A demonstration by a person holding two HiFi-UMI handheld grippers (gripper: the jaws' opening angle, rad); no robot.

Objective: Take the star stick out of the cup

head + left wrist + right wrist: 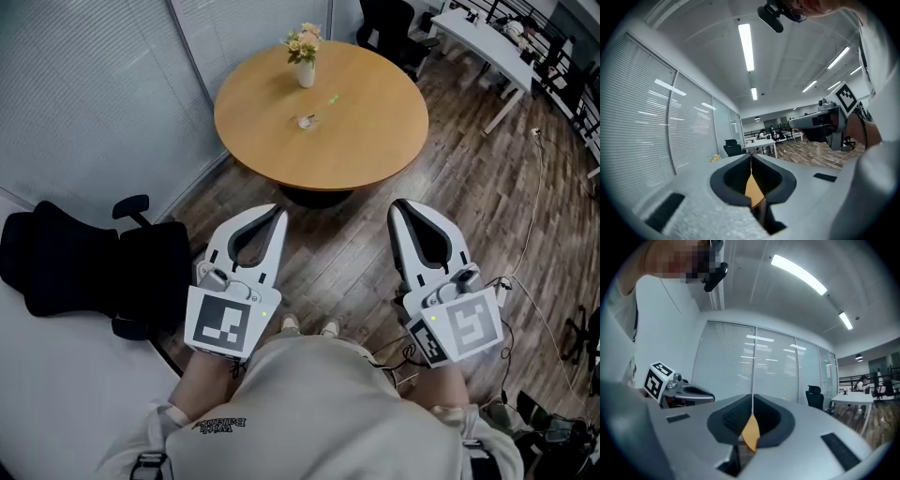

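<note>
Beyond the clenched left hand-held gripper (279, 216) and right hand-held gripper (399, 207) stands the cup (306, 73).

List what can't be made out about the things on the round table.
Small object at the centre of the table, head view: too small to tell cup or stick.
Green speck near it, head view: too small to identify.
The table in both gripper views: hidden behind the shut left gripper and right gripper; only an orange sliver shows.
</note>
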